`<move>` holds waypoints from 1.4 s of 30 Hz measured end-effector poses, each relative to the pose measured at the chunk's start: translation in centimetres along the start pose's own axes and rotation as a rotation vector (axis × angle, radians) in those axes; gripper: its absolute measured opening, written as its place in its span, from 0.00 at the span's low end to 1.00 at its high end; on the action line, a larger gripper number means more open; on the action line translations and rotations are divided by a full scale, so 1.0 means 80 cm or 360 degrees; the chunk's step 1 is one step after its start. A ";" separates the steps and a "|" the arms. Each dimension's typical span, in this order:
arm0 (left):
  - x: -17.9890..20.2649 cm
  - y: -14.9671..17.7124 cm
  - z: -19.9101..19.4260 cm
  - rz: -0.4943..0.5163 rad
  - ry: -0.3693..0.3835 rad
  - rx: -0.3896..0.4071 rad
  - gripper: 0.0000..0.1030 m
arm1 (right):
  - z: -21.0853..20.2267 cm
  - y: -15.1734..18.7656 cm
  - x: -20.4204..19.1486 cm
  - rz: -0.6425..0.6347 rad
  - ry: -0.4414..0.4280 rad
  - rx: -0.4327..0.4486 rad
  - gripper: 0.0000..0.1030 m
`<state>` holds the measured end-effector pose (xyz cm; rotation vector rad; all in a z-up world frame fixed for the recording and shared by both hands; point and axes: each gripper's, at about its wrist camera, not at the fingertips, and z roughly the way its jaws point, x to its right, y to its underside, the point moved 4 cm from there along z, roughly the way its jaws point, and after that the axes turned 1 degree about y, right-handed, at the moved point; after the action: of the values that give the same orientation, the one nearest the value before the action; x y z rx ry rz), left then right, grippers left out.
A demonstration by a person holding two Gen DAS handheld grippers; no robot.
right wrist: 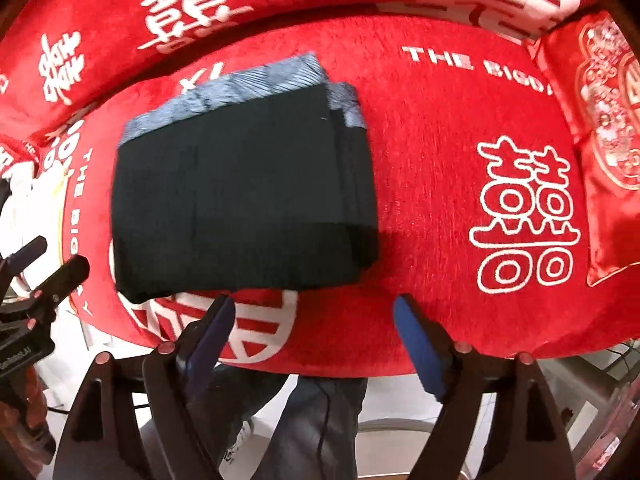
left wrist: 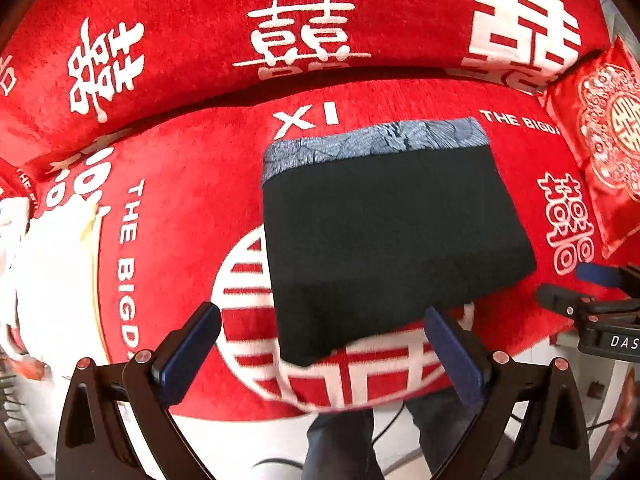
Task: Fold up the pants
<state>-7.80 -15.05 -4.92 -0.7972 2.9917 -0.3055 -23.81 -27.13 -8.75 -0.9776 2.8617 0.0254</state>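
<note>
The pants [left wrist: 384, 232] lie folded into a thick dark rectangle on the red sofa seat [left wrist: 192, 216]. Their grey-blue patterned waistband [left wrist: 376, 142] faces the backrest [left wrist: 200, 40], and the folded dark edge faces the seat's front. In the right wrist view the pants [right wrist: 240, 204] show stacked layers along their right side, with the waistband [right wrist: 236, 88] at the far end. They cover part of a white round emblem [left wrist: 248, 280] printed on the seat.

The left gripper [left wrist: 322, 350] hovers at the seat's front edge, just in front of the pants' near edge. Its blue pads [left wrist: 188, 356] stand wide apart with nothing between them; the near corner of the pants shows in the gap, but whether the pads touch the cloth cannot be told. The right gripper [right wrist: 314, 334] also stands wide and empty, near the pants' front right corner, its left pad [right wrist: 212, 332] just below the dark edge. From the left view the right gripper [left wrist: 592, 292] appears at the right border, beside the pants. In the right view the left gripper [right wrist: 40, 268] sits at the left border.

A red embroidered cushion [left wrist: 600, 140] rests at the seat's right end, well apart from the pants. White cloth [left wrist: 48, 264] lies at the left end. The person's legs in jeans [right wrist: 316, 420] show below the seat.
</note>
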 end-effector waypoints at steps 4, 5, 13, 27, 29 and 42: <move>-0.008 0.012 -0.023 0.0002 -0.0053 -0.0006 0.99 | -0.025 0.008 -0.016 0.0006 -0.0005 0.0036 0.91; -0.010 0.014 -0.028 0.0002 -0.0067 -0.0002 0.99 | -0.031 0.009 -0.021 -0.0007 0.0011 0.0039 0.91; -0.020 0.026 -0.066 -0.0004 -0.0140 0.0039 0.99 | -0.072 0.013 -0.050 -0.0093 0.0167 0.0101 0.91; -0.034 0.026 -0.099 -0.0033 -0.0148 0.0102 0.99 | -0.118 0.024 -0.076 -0.0107 0.0257 0.0182 0.91; -0.034 0.028 -0.102 -0.0019 -0.0144 0.0104 0.99 | -0.124 0.026 -0.079 -0.0109 0.0272 0.0194 0.91; -0.019 0.017 -0.130 -0.0092 -0.0261 0.0164 0.99 | -0.150 0.016 -0.069 -0.0163 0.0256 0.0257 0.91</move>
<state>-7.98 -11.30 5.02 -0.8546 2.7806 -0.3730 -21.52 -23.41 3.79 -1.1385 2.8932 -0.3022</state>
